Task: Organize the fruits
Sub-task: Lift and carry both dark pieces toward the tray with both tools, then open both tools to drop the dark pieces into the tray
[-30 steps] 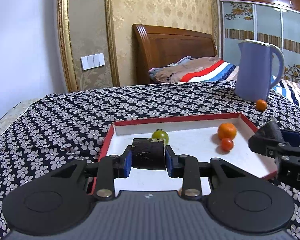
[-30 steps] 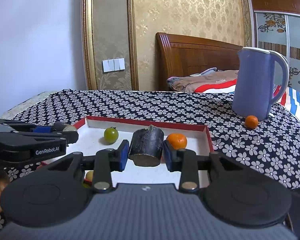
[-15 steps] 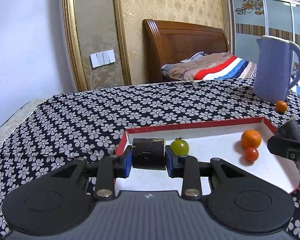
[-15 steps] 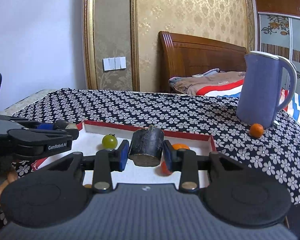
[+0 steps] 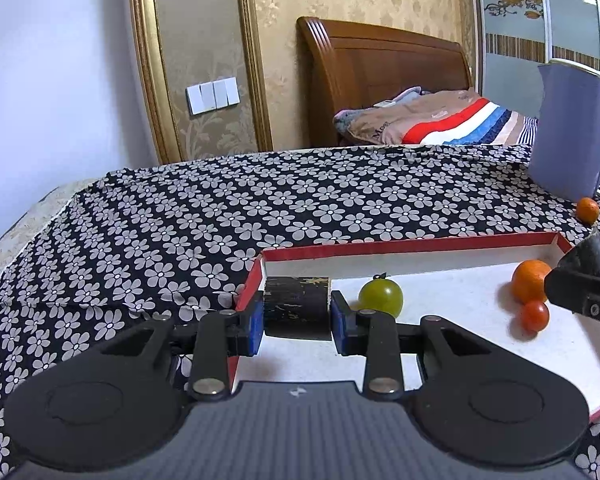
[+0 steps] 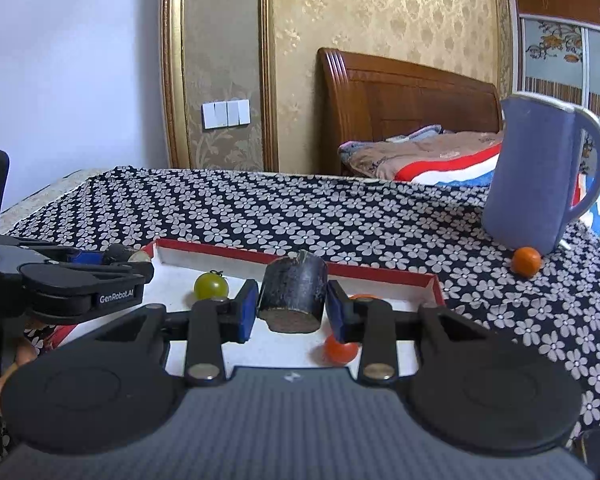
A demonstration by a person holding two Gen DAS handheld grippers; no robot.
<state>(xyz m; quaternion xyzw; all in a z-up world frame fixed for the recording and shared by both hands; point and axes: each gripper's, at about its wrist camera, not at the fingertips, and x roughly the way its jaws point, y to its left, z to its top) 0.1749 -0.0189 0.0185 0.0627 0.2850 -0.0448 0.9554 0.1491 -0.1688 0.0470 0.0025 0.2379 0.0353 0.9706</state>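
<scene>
blue-padded fingers [image 5: 254,320] of both grippers each tight on a rough, dark cylindrical chunk [image 5: 296,310]

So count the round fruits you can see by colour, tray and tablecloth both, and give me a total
Orange: 2, the larger orange fruit in the tray and the small orange fruit by the blue jug
Green: 1, green tomato
Red: 1, red tomato
Total: 4

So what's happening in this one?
A person holds two tools over a red-rimmed white tray on a floral cloth. The left tool and the right tool each grip a dark cylindrical chunk. A green tomato, an orange and a red tomato lie in the tray; a small orange sits outside beside the blue jug.
</scene>
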